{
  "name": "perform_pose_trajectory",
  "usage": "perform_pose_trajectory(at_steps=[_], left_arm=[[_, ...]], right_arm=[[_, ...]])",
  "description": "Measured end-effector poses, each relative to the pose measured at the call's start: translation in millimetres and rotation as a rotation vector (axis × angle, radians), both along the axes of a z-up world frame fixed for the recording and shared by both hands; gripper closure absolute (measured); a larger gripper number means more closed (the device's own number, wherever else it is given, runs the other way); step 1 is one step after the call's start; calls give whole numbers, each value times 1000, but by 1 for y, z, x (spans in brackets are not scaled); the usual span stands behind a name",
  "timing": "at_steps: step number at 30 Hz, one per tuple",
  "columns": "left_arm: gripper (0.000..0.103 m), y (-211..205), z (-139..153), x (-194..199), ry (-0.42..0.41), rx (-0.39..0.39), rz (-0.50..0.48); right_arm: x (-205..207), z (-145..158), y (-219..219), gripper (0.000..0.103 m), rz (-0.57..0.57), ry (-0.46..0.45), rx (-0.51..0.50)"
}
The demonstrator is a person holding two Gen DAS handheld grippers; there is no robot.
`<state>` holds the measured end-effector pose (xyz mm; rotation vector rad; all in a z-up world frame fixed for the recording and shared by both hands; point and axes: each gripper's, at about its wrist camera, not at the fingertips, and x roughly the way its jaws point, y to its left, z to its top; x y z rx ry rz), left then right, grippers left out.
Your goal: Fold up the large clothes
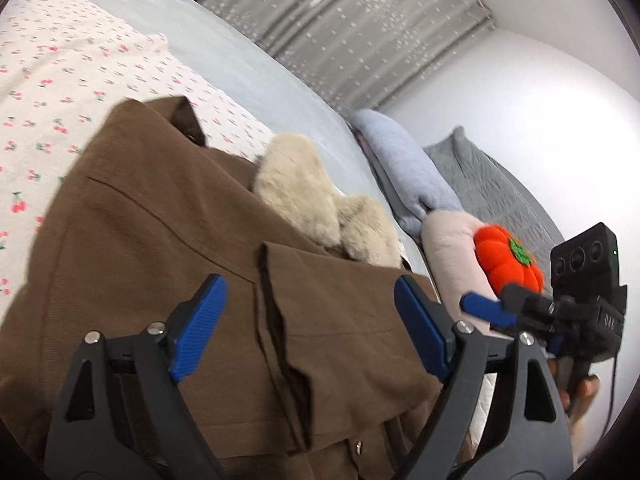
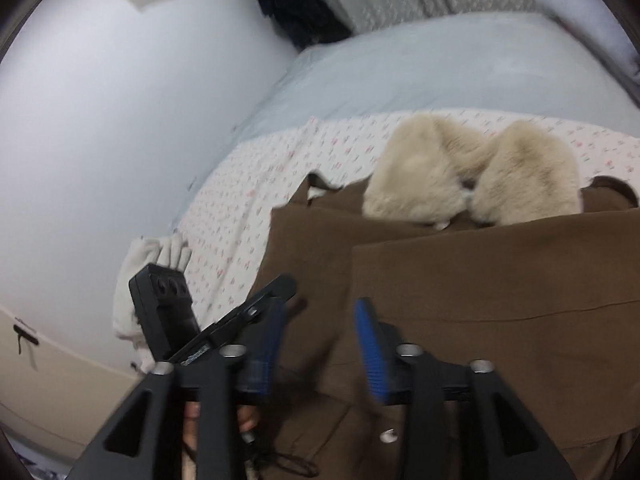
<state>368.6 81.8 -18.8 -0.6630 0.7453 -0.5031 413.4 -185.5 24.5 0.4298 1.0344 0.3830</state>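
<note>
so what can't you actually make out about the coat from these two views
- Lower hem of the brown coat: cut off by the bottom edge and hidden behind the left claw in the left wrist view.
- Coat front: a sleeve folded across covers it in the right wrist view.
- Right claw: motion-blurred, open over the cloth; touching or not is unclear.
- Fur collar: its join to the coat is hidden by the fold.

A plain brown woven coat (image 1: 160, 240) has a cream, long-piled fur collar (image 1: 296, 188). It lies on a white sheet printed with small red cherries and green leaves (image 1: 60, 68), over a pale blue bedcover (image 1: 224, 52). The curtain (image 1: 360, 32) is grey with rows of white flecks. The plush pumpkin (image 1: 506, 260) is bright orange with a green top. The ribbed fingers (image 1: 198, 330) are blue on black frames.
</note>
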Motion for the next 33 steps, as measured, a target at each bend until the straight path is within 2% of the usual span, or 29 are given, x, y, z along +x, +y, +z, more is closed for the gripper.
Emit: perform_pose_trajectory(at_steps=[2,4,7,9,11,13,14,17,18,19,20,21,22,23,24,25,27,28,30,32,33], left_arm=[[29,-12,-3,4,21,40,-49],[35,-28,-9,9,63,91,-104],[52,-52,-25,17,152,165,-174],[65,-66,-28,18,136,261,-147],[95,-75,-25,17,98,312,-129],[96,-80,-10,10,55,337,-97],[96,-81,8,-3,-22,357,-69],[96,-78,44,-24,-145,387,-36],[95,-79,48,-25,-148,425,-22],[91,-81,47,-21,-111,488,-7],[80,-83,42,-14,-67,546,-1],[79,-86,34,-6,-5,649,33],[79,-87,30,-2,17,732,96],[78,-86,28,0,1,793,170],[78,-84,29,-2,-28,780,188],[78,-81,30,-4,-74,717,184],[78,-79,29,-7,-173,532,100],[77,-80,25,-5,-190,479,53],[77,-89,8,10,-124,510,7],[78,-95,-18,27,-14,586,-18],[78,-93,-29,31,11,567,-27]], right_arm=[[-6,4,-18,46,-35,-32,-9],[-18,8,-39,46,-69,-35,-10],[-33,7,-77,45,-135,-34,-39],[-40,6,-101,44,-182,-36,-63],[-50,5,-129,41,-244,-41,-72],[-58,3,-159,37,-312,-40,-89],[-61,1,-170,37,-338,-36,-102],[-67,-7,-201,37,-405,-13,-141],[-69,-10,-209,37,-423,-6,-152],[-70,-15,-216,37,-441,0,-165],[-69,-19,-223,37,-454,5,-177],[-67,-25,-228,37,-464,5,-190],[-64,-31,-233,37,-478,-2,-209],[-62,-33,-236,37,-485,-12,-224],[-56,-37,-238,41,-498,-28,-243],[-52,-41,-240,45,-509,-47,-255],[-42,-47,-242,65,-503,-96,-258],[-37,-51,-242,69,-502,-110,-255],[-22,-61,-242,81,-494,-135,-246],[-4,-75,-242,85,-501,-123,-266],[3,-84,-244,88,-517,-106,-294]])
